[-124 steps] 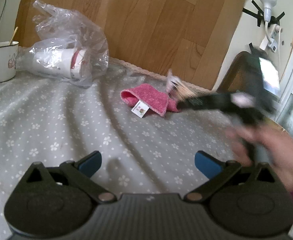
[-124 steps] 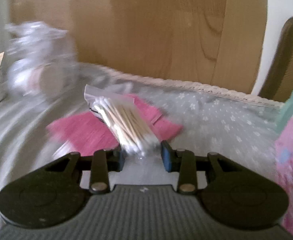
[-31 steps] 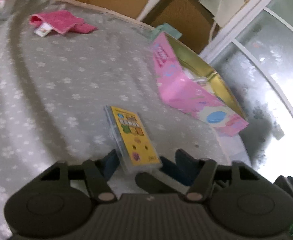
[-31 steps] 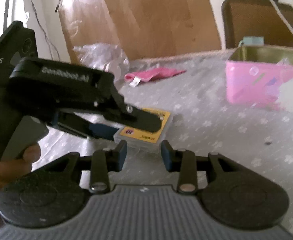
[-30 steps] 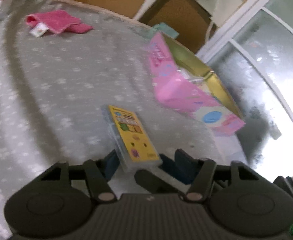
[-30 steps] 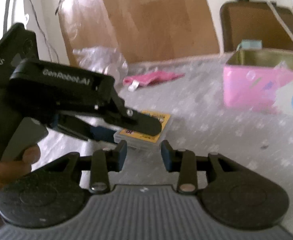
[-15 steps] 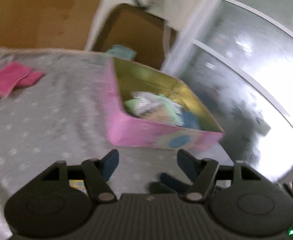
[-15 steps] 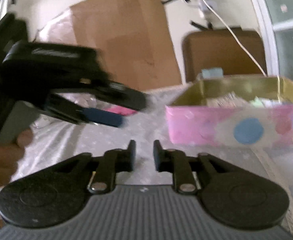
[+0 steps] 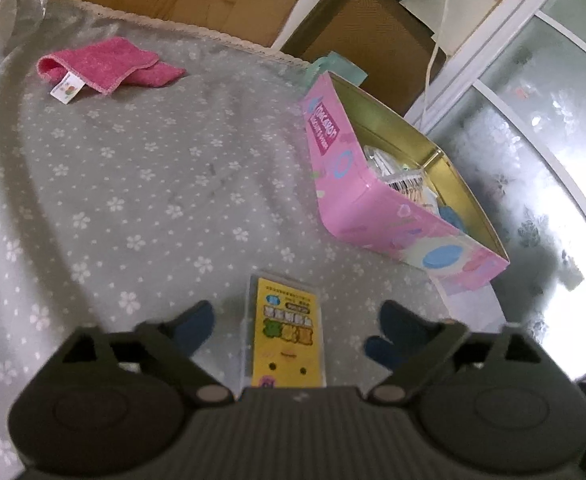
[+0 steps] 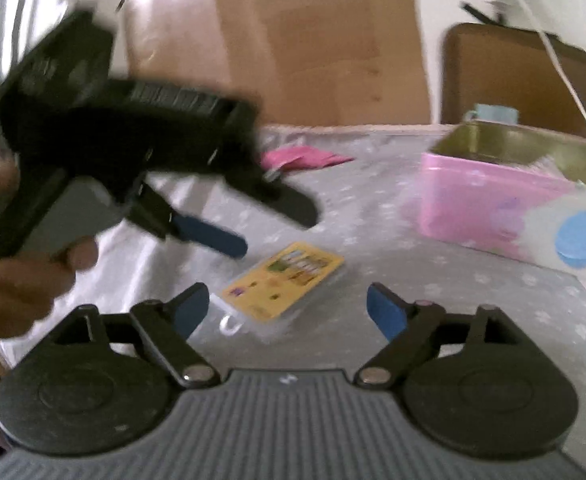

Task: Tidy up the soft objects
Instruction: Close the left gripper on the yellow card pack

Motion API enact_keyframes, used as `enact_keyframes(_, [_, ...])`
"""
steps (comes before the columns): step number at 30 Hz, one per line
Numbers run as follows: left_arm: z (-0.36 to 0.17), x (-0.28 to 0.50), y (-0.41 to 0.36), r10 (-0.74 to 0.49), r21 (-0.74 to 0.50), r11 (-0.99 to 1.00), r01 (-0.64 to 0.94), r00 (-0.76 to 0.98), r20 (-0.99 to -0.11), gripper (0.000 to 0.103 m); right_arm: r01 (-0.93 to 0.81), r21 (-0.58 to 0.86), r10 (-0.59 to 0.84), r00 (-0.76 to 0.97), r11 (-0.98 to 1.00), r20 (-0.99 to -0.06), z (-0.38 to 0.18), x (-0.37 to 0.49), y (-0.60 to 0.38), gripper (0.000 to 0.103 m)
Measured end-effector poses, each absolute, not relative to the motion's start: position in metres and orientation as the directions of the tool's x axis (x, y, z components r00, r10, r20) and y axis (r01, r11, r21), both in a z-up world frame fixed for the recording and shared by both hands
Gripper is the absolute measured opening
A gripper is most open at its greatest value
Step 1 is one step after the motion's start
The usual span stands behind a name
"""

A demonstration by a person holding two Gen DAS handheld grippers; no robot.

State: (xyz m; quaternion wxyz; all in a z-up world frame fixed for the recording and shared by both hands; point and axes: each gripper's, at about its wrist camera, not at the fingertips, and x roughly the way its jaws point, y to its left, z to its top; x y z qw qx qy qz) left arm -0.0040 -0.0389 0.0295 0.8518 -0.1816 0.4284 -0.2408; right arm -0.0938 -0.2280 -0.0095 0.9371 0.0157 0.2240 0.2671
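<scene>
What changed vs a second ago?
The left gripper let go of the yellow pack, which now lies on the tablecloth. Both grippers' jaws are opening; the right gripper holds nothing. Pink cloth and pink tin unmoved.

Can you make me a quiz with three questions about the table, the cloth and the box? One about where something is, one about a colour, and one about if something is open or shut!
1. Where is the yellow packet?
A. Inside the pink box
B. Flat on the tablecloth, between the left gripper's fingers
C. On the chair

2. What colour is the folded cloth?
A. Pink
B. Green
C. White

3. How is the pink box?
A. Lid shut
B. Tipped over
C. Open on top, with things inside

Answers:
1 B: it lies on the tablecloth, and the left gripper is opening around it without touching.
2 A: it is bright pink with a white tag.
3 C: its gold inside shows.
</scene>
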Motion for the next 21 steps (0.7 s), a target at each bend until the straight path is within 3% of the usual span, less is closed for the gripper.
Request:
enact_keyframes(5, [0.017, -0.008, -0.045, -0.596, -0.518, 0.8, 0.302, 0.493, -0.633, 0.092, -0.486, 0.08, 0.46, 0.743, 0.87, -0.485, -0.017, -0.082, -0.207, 0.089])
enact_keyframes(6, [0.016, -0.01, -0.049, -0.605, -0.517, 0.794, 0.318, 0.491, -0.627, 0.091, -0.485, 0.081, 0.459, 0.742, 0.871, -0.488, -0.017, -0.08, -0.206, 0.087])
enact_keyframes(7, [0.016, -0.012, -0.053, -0.606, -0.508, 0.794, 0.334, 0.492, -0.625, 0.091, -0.487, 0.077, 0.458, 0.74, 0.87, -0.493, -0.017, -0.079, -0.204, 0.077])
enact_keyframes(10, [0.019, -0.017, -0.063, -0.568, -0.453, 0.823, 0.344, 0.511, -0.645, 0.091, -0.5, 0.048, 0.456, 0.743, 0.865, -0.49, -0.013, -0.082, -0.198, 0.075])
enact_keyframes(15, [0.029, -0.017, -0.055, -0.604, -0.511, 0.794, 0.328, 0.515, -0.609, 0.091, -0.488, 0.037, 0.452, 0.774, 0.872, -0.443, -0.011, -0.091, -0.2, 0.074])
enact_keyframes(21, [0.06, -0.013, -0.074, -0.62, -0.481, 0.783, 0.394, 0.543, -0.566, 0.091, -0.444, -0.05, 0.405, 0.853, 0.894, -0.328, 0.008, -0.101, -0.204, 0.074])
